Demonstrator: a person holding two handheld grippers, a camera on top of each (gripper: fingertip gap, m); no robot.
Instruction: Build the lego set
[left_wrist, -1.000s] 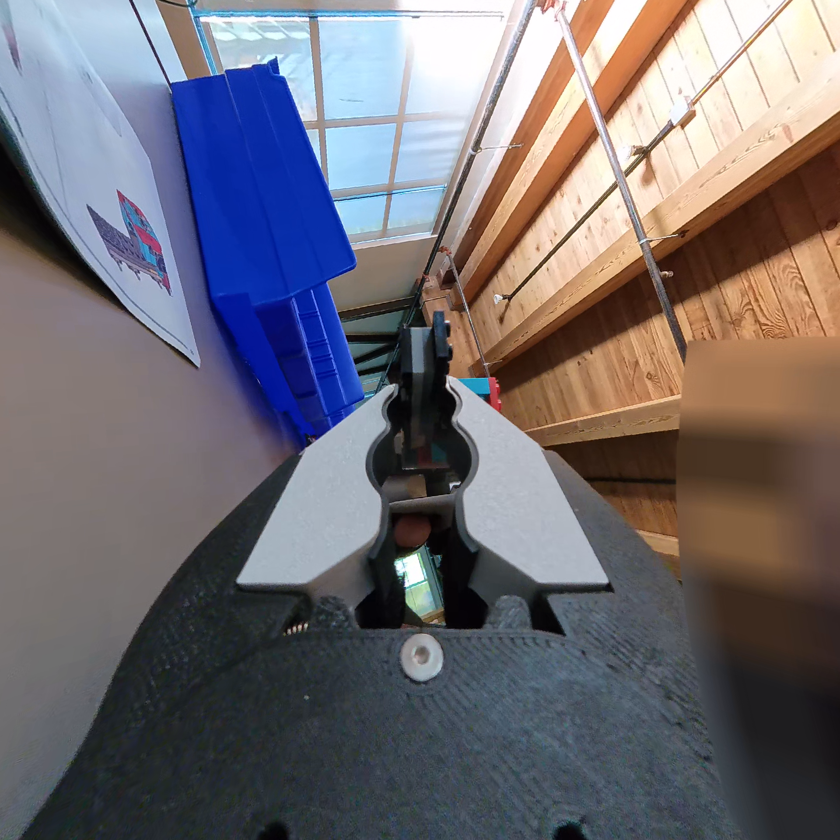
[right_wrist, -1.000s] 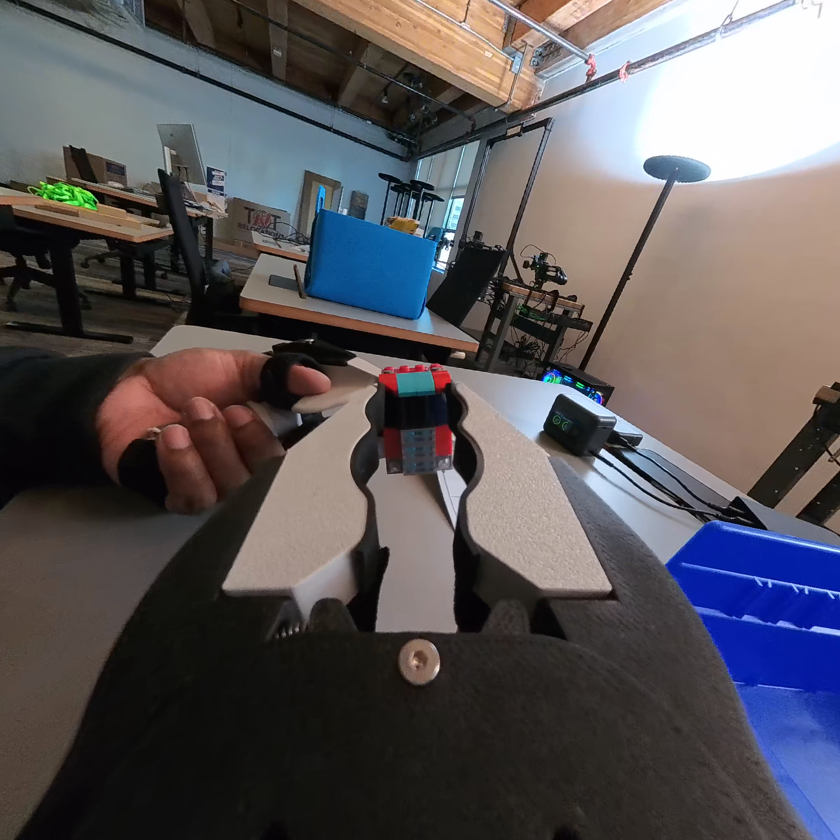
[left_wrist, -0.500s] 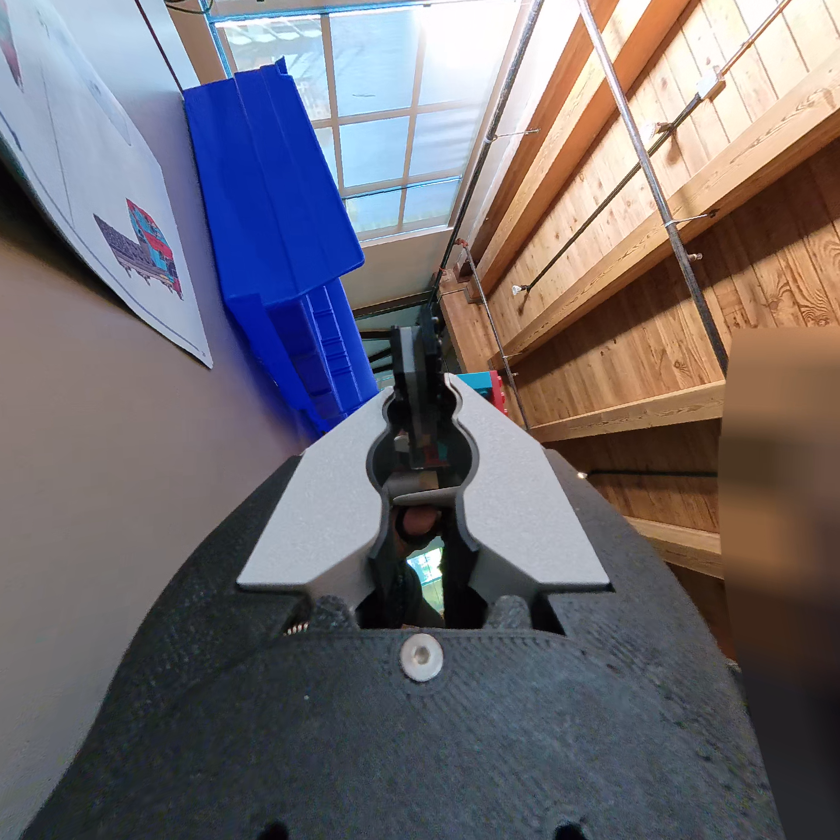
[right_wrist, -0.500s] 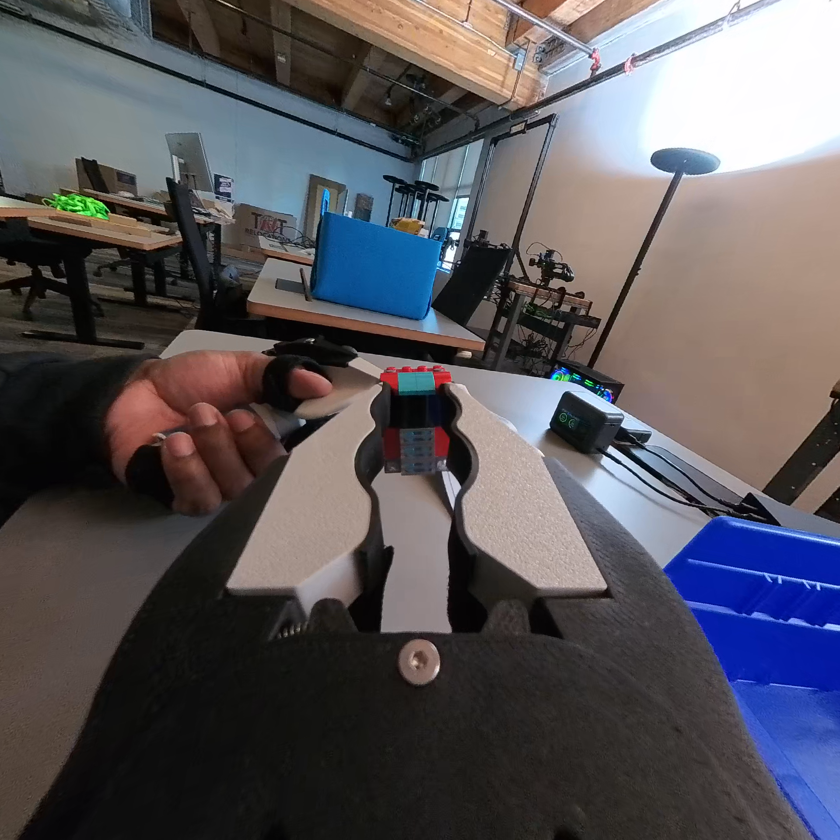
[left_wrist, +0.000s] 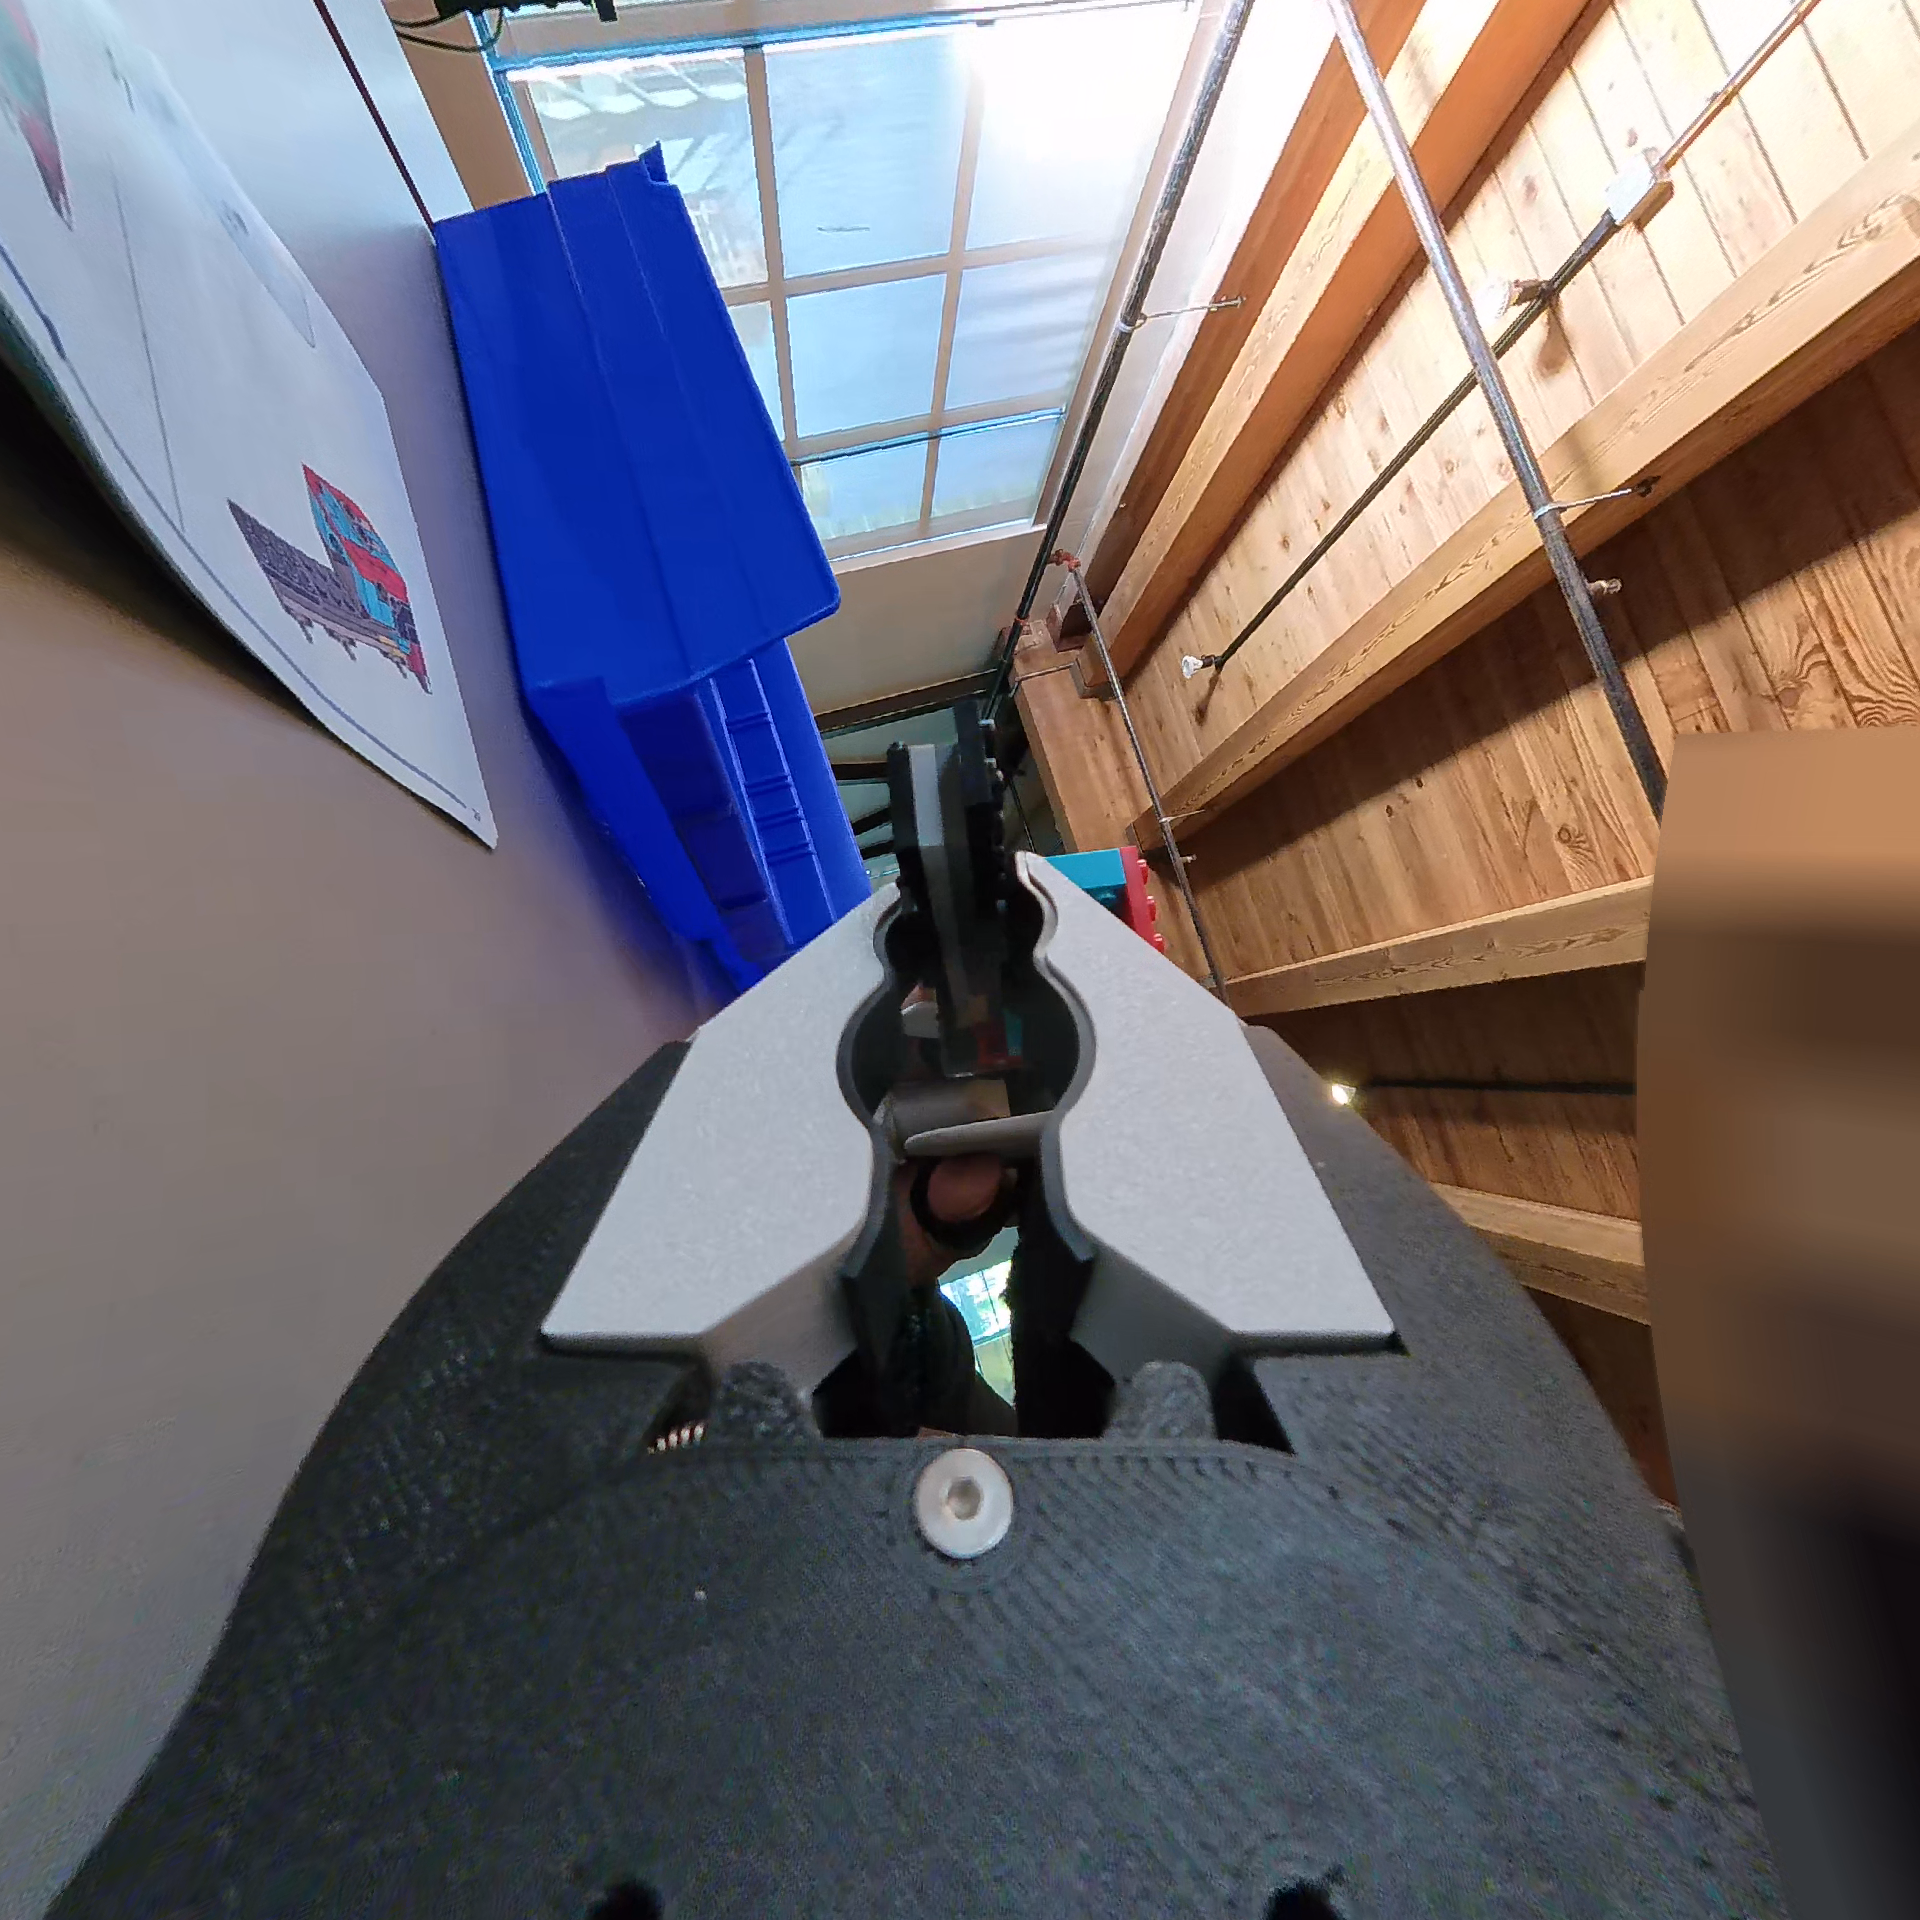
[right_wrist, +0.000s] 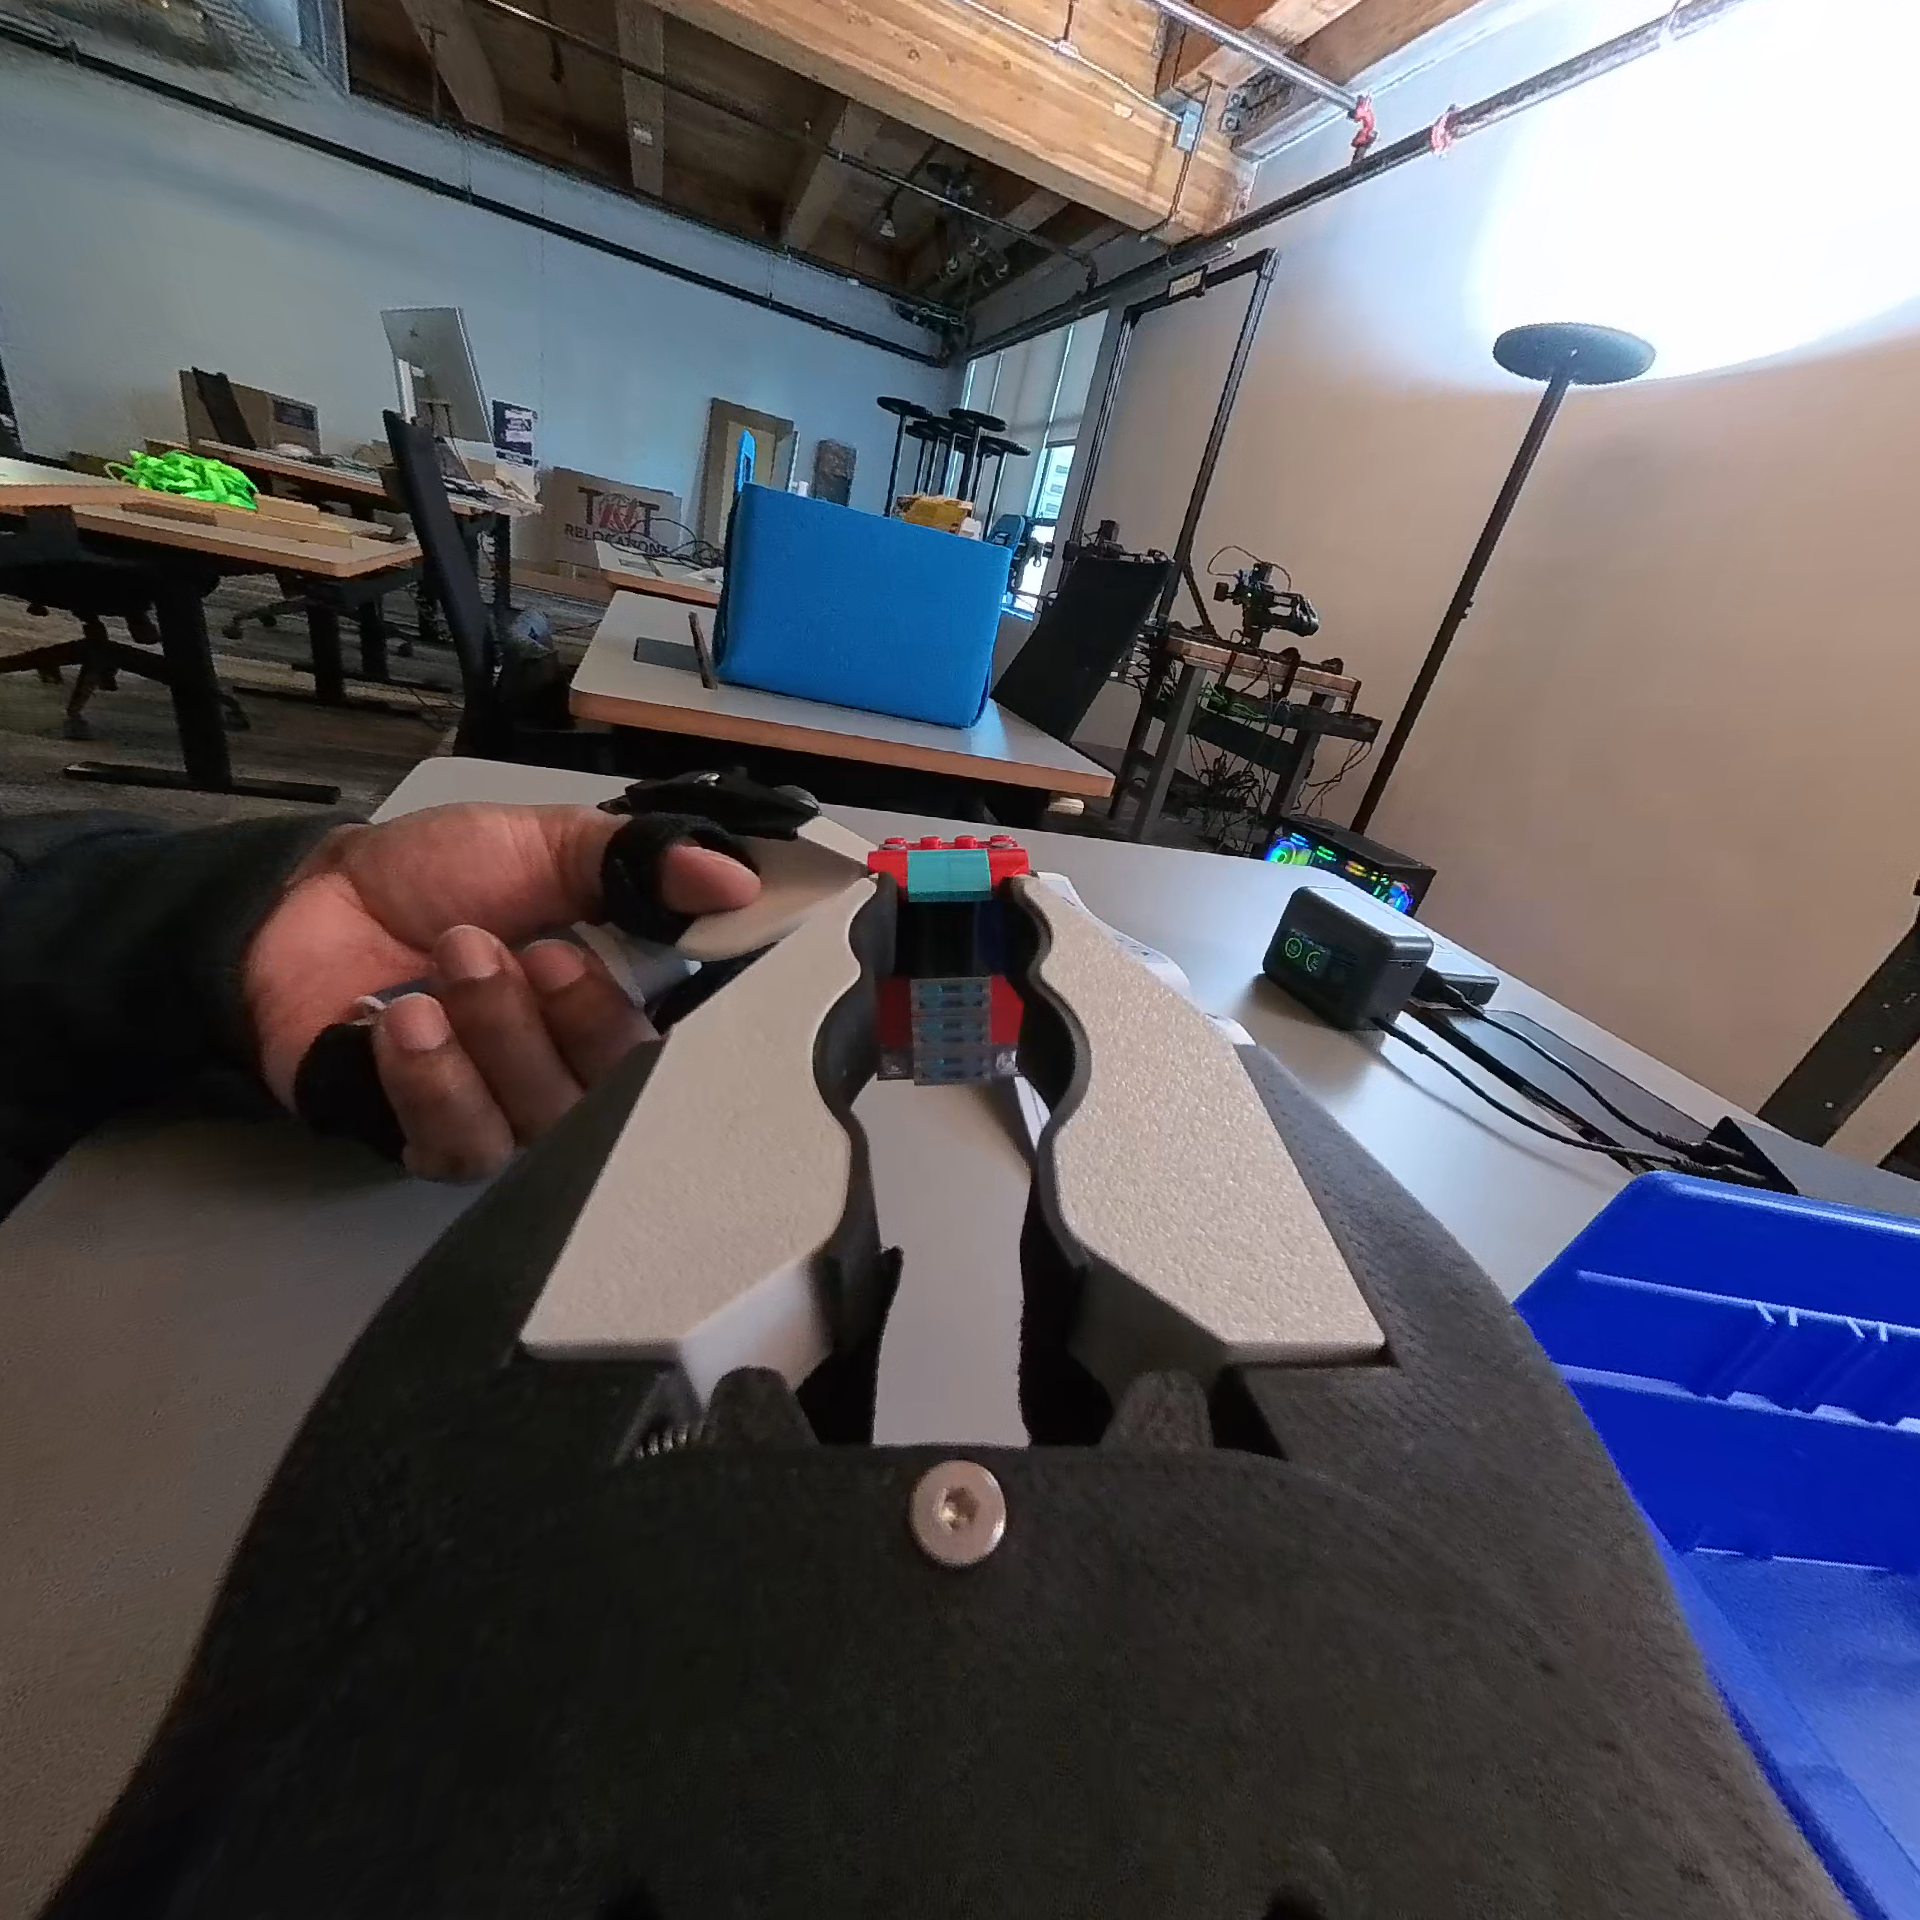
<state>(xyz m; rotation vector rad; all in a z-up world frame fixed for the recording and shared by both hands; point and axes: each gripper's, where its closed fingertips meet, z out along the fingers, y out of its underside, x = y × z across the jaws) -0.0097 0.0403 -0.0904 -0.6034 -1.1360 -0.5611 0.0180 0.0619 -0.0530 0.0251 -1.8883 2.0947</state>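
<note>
The right hand-held gripper (right_wrist: 943, 971) was clamped on the small red, teal and black lego build (right_wrist: 948, 966) at 12 o'clock above the grey table (right_wrist: 208, 1299). Light, rigid, probably pops apart, so grab the flat sides. The left hand-held gripper (left_wrist: 961, 935) pinched a thin dark plate (left_wrist: 951, 862).

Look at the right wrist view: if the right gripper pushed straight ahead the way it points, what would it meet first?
The right gripper is already shut on the lego model. Past it, the line seems to cross bare tabletop towards the next desk; nothing nearer shows, though depth is unclear.
</note>
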